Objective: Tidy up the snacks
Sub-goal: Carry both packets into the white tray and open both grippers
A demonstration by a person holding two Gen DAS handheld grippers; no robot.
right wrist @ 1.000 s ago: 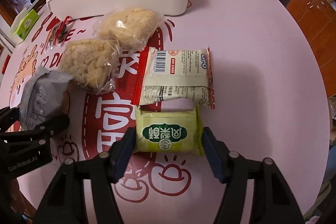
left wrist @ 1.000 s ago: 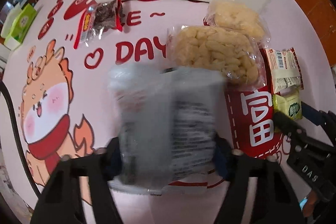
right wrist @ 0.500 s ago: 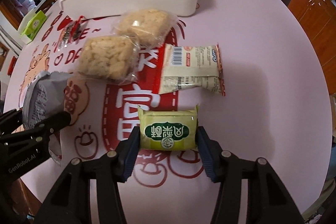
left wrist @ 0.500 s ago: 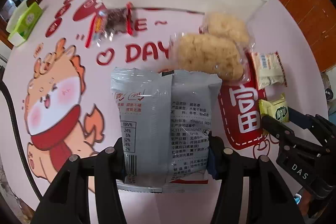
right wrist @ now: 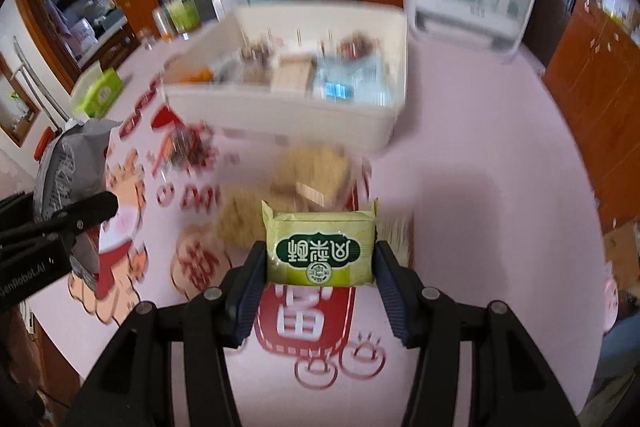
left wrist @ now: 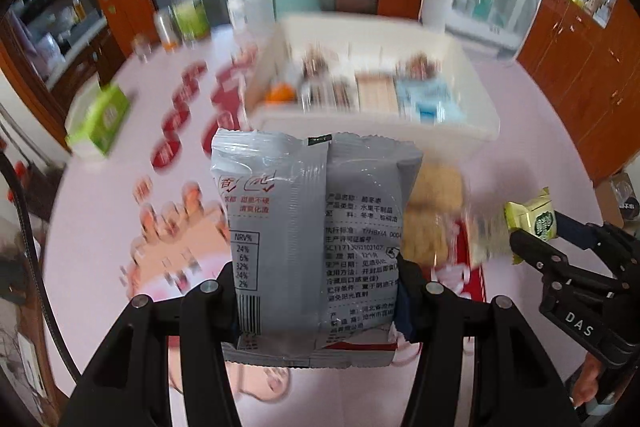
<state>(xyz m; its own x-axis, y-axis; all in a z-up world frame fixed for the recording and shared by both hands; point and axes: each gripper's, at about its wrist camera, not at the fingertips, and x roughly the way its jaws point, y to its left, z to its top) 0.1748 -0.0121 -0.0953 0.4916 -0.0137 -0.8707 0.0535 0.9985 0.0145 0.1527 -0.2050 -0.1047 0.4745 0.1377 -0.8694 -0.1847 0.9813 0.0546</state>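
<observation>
Above the pink table [left wrist: 532, 131], with its red lettering and cartoon print, both tools hold a snack clear of the surface. Between the pads of the left tool [left wrist: 316, 303] stands a grey packet [left wrist: 312, 227], printed back toward the camera, its lower half pinched from both sides; within the last second these jaws have just been closing, with the packet between them. On the right, the right tool [right wrist: 320, 267] pinches a small green packet [right wrist: 320, 247] by its two short ends, green label upside down to the camera, and its jaws too have just been closing on it. From the left wrist view the right tool [left wrist: 560, 251] shows at the right edge with the green packet [left wrist: 532, 219] in its grip; from the right wrist view the left tool [right wrist: 60, 223] and grey packet [right wrist: 72, 163] show at the left edge. Beyond both stands a white bin [right wrist: 280, 111], blurred, already holding several wrapped snacks. Below the held packets, two clear bags of pale puffed pieces [right wrist: 304, 175] lie on the table near the bin's front wall, and a dark wrapped snack [right wrist: 188, 147] lies to their left. A green tissue box [left wrist: 100, 115] sits at the table's far left, bottles [left wrist: 188, 11] behind it.
</observation>
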